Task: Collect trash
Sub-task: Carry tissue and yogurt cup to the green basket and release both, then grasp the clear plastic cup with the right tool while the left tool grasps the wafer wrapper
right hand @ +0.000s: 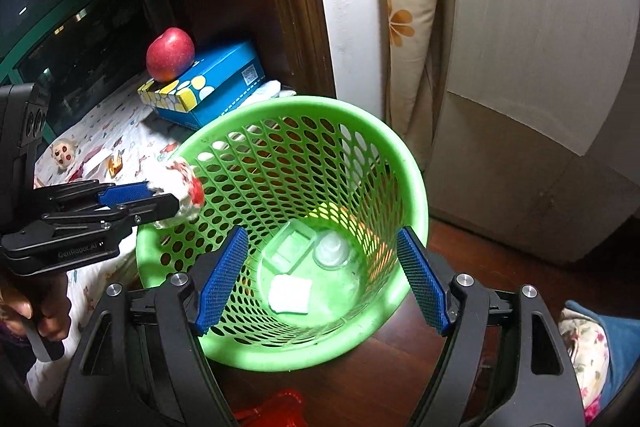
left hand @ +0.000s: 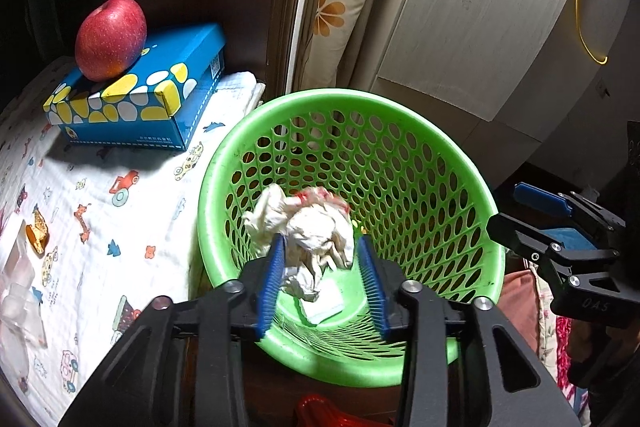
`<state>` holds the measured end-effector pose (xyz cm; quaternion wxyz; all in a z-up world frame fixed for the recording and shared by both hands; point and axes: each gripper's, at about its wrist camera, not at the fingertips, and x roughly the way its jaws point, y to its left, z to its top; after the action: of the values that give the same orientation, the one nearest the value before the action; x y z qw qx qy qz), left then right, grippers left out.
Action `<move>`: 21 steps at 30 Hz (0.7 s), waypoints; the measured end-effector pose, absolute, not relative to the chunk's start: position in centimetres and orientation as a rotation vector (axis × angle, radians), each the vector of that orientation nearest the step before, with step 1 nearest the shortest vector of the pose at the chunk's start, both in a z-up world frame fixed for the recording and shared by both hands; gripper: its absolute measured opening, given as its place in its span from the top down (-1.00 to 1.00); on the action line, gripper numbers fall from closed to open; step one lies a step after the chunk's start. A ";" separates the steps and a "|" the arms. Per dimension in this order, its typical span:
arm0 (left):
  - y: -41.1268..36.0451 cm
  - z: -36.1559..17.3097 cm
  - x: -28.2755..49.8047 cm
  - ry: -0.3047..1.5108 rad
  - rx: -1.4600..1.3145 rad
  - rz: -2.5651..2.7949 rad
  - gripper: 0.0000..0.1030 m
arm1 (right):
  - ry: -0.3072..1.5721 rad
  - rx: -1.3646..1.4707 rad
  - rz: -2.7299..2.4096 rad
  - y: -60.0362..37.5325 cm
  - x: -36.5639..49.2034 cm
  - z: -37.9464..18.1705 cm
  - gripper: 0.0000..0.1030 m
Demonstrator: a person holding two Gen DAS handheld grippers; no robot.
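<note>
- The left gripper (left hand: 320, 247) clamps a crumpled white tissue wad (left hand: 316, 227) (red-stained on top) just over the near-left rim of the green mesh basket (right hand: 404, 163).
- The right gripper (right hand: 320, 267) hangs spread wide and empty above the basket mouth.
- A folded white tissue (right hand: 290, 294) and two clear plastic containers (right hand: 310, 247) lie on the basket floor.
- An apple (left hand: 111, 37) sits on a blue box (left hand: 160, 95) at the bed's far corner.

Your green basket (right hand: 408, 163) looks like smooth, slightly glossy perforated plastic, and the wad (left hand: 308, 227) over it like crumpled, matt paper. The table's printed cloth (left hand: 120, 211) looks soft and matt, the apple (left hand: 111, 37) glossy.
</note>
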<state>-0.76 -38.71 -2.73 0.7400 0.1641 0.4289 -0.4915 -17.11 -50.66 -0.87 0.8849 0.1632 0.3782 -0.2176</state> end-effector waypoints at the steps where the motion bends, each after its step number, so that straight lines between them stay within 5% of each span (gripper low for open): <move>1: -38.6 -2.7 -0.8 0.940 0.356 -1.079 0.24 | 0.786 0.339 -0.452 -50.5 -17.1 -0.8 -0.48; 13: -32.1 -1.1 1.1 0.887 0.291 -0.957 -0.16 | 0.769 0.301 -0.371 -47.5 -14.2 0.3 -0.49; 21: -24.0 -1.3 5.4 0.896 0.242 -0.765 -0.16 | 0.785 0.269 -0.271 -43.6 -10.2 0.1 -0.50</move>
<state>5.41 -24.00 -1.34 0.8245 0.1139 0.4214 -0.3599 -10.17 -43.58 0.08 0.9063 0.1303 0.3799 -0.1313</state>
